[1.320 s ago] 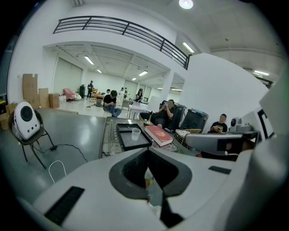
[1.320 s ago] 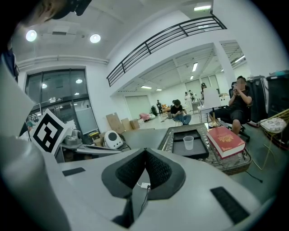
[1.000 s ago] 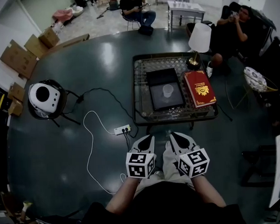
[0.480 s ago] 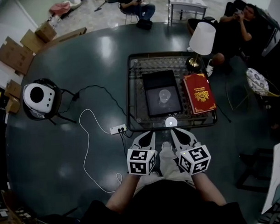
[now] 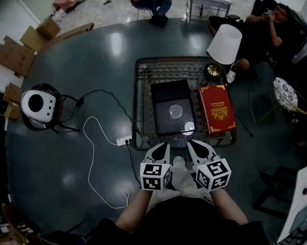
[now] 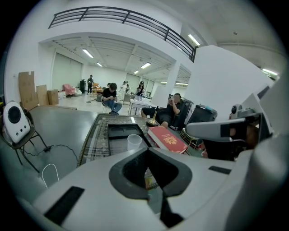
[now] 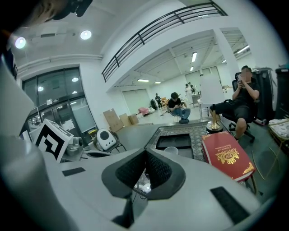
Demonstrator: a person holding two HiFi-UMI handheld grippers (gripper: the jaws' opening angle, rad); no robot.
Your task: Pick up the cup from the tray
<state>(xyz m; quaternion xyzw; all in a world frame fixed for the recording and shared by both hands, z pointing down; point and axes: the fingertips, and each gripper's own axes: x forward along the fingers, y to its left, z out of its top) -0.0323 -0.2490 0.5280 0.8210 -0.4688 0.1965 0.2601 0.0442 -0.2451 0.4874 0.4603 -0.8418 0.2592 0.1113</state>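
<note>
On the low glass-topped table with a dark metal frame point(image 5: 141, 102) lies a flat black rectangular tray point(image 5: 165, 96). A small translucent cup point(image 5: 176, 111), apparently plastic, stands upright near the middle of the tray, with nothing touching it. Just to the right of the tray, a red hardcover book with gold print point(image 5: 217, 108) lies flat on the glass. Beyond the book, at the table's far right corner, stands a lamp with a white conical shade and a brass foot point(image 5: 224, 41).

Both grippers are low in front of the person, side by side just short of the table's near edge and well apart from the cup. The left gripper point(image 5: 163, 146) has its jaws closed tip to tip with nothing between them. Its own view looks over the closed tips to the cup and the book beyond. The right gripper point(image 5: 192, 142) is closed the same way and holds nothing, and its view shows the cup straight ahead on the tray.

Left of the table, on the dark glossy floor point(image 5: 66, 72), a white power strip point(image 5: 123, 141) lies with a thin white cable point(image 5: 91, 162) looping away from it. Farther left is a rounded white device on a black stand point(image 5: 36, 103), and flattened brown cardboard boxes point(image 5: 13, 53) lie at the floor's edge. A seated person in dark clothes point(image 5: 268, 27) is beyond the lamp.
</note>
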